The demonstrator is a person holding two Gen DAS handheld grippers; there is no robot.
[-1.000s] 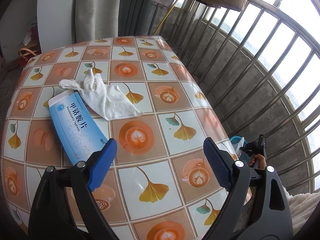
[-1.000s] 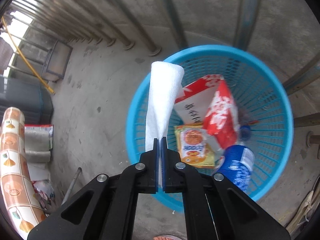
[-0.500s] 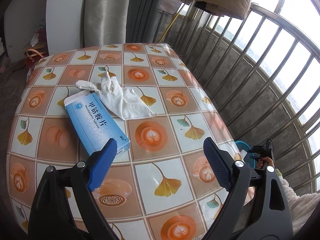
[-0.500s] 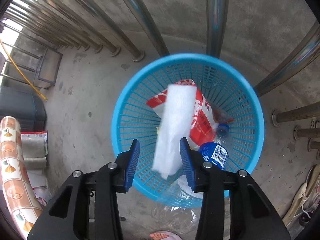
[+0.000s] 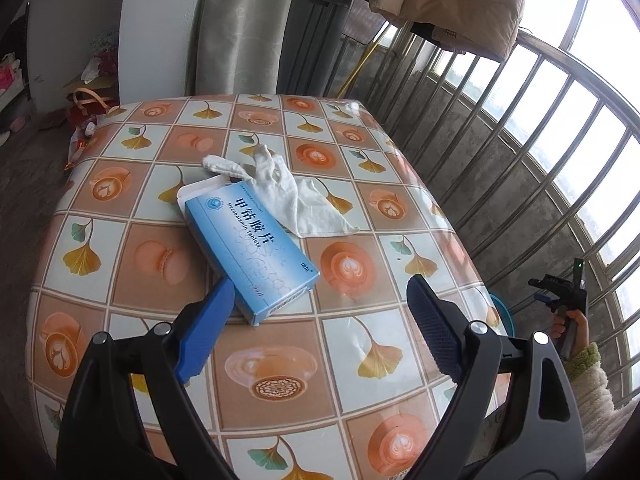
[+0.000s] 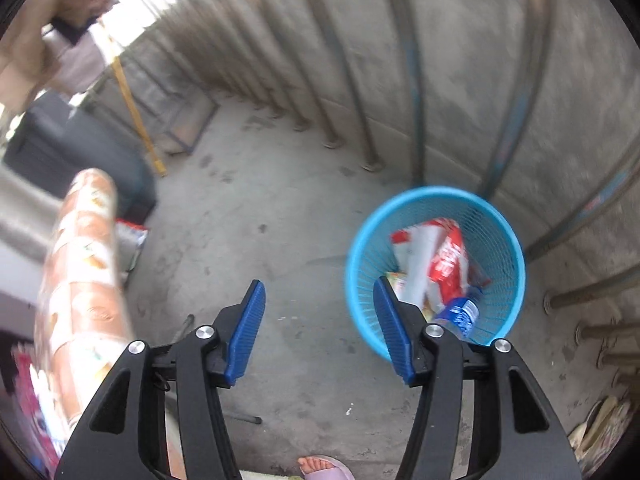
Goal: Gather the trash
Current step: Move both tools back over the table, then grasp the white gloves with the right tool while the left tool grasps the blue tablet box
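A blue medicine box (image 5: 250, 244) and a crumpled white tissue (image 5: 288, 196) lie on the table with the patterned cloth (image 5: 160, 152). My left gripper (image 5: 320, 320) is open above the table's near part, its left pad just in front of the box. My right gripper (image 6: 320, 328) is open and empty over the concrete floor, left of the blue mesh trash basket (image 6: 496, 216). The basket holds a red-and-white package (image 6: 444, 256), a white tissue (image 6: 418, 272) and a blue-labelled bottle (image 6: 460, 314). The right gripper also shows in the left wrist view (image 5: 560, 292).
A metal railing (image 5: 540, 152) runs along the table's right side and behind the basket. The table's edge (image 6: 84, 272) is at the left of the right wrist view. A foot in a slipper (image 6: 324, 468) is below. A dark bin (image 5: 316, 40) stands behind the table.
My right gripper opened and dropped the white tissue into the basket, then swung left away from it. My left gripper drew back and higher from the table.
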